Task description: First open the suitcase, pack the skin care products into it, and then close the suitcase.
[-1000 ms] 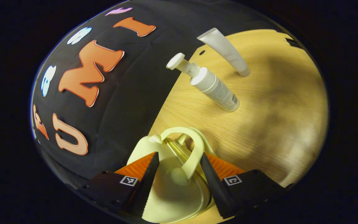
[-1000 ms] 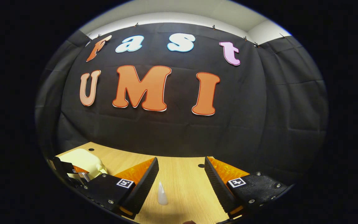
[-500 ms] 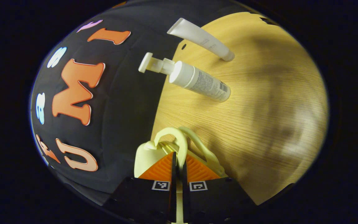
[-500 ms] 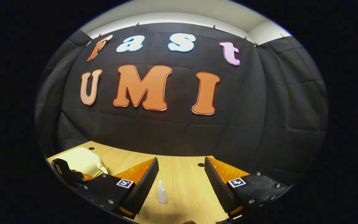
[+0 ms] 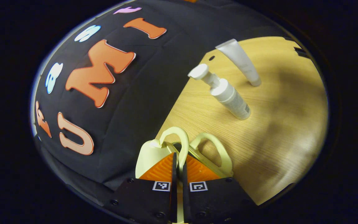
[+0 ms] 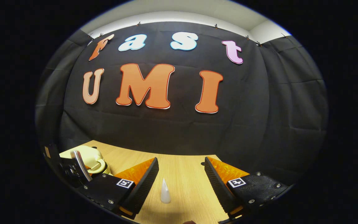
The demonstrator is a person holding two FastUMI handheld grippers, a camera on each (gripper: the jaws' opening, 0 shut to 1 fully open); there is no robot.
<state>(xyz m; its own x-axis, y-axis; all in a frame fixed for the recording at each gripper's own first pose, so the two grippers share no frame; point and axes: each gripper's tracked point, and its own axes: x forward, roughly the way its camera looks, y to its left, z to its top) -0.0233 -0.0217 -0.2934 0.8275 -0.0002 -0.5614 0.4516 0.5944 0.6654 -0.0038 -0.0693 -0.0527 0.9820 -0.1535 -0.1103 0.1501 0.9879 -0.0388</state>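
Note:
A small pale yellow suitcase (image 5: pixel 149 154) stands on the wooden table (image 5: pixel 275 130). My left gripper (image 5: pixel 179 158) is shut on one of its two loop handles (image 5: pixel 179 138). The other handle (image 5: pixel 221 149) stands apart to the right, with a dark gap between the two halves. Beyond them a white pump bottle (image 5: pixel 230 98) and a white tube (image 5: pixel 241 62) stand upright. My right gripper (image 6: pixel 181 160) hangs open over the table with a white tube tip (image 6: pixel 165 193) low between its fingers, untouched. In the right gripper view the suitcase (image 6: pixel 87 155) sits at the far left with the left gripper (image 6: pixel 68 166) on it.
The black cloth wall rises right behind the table's back edge (image 6: pixel 154 152). Bare wood lies to the right of the bottle and the tube (image 5: pixel 291 102). A small round hole (image 5: pixel 211 58) marks the table top near the tube.
My left gripper went from open around the handle to shut on it. The two handles have since parted and a gap shows between the halves. The right gripper hardly moved.

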